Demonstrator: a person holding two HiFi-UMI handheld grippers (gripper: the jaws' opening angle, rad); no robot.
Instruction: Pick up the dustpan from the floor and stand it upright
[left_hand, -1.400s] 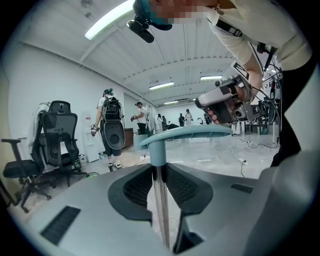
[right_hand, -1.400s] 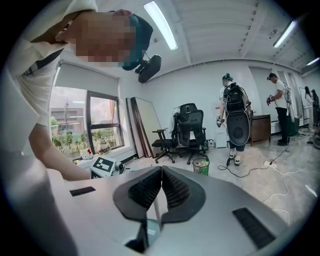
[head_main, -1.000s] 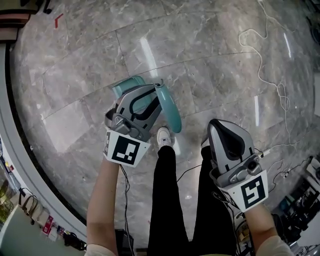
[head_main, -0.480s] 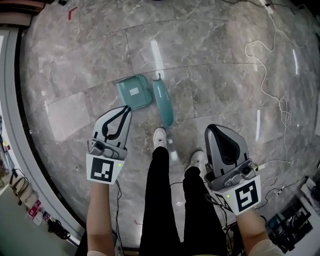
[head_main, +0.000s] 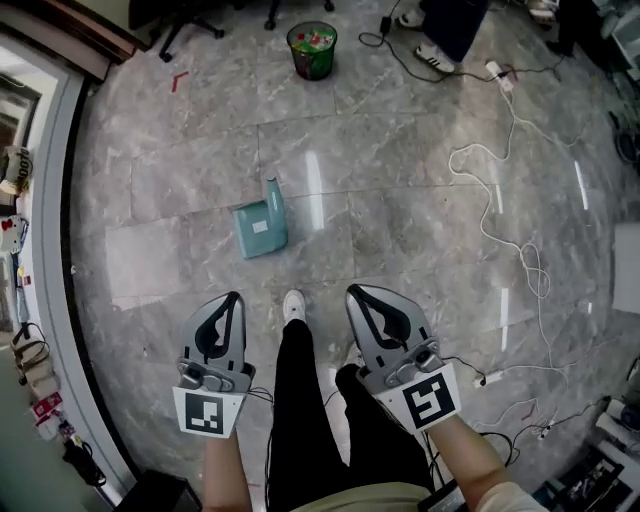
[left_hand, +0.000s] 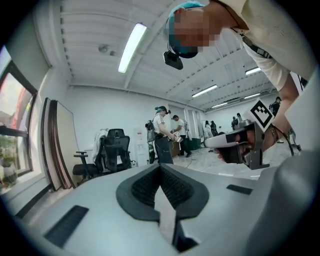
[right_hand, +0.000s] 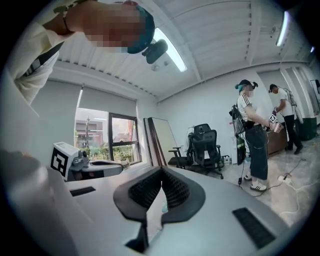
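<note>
left gripper (head_main: 231, 300) bottom left, jaws closed, empty | right gripper (head_main: 359, 293) bottom centre-right, closed, empty | I see dustpan (head_main: 258, 232) on floor (head_main: 400, 190) left of centre, straight above my left gripper, nearer it; handle (head_main: 272, 193) toward frame top

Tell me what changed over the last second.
The left hand-held gripper let go of the dustpan, drew back toward the person and closed empty. The right hand-held gripper pulled back too, as the person straightened up. The dustpan stays at its spot on the floor, standing by itself and clear of both. The right hand-held gripper stays shut and empty.
</note>
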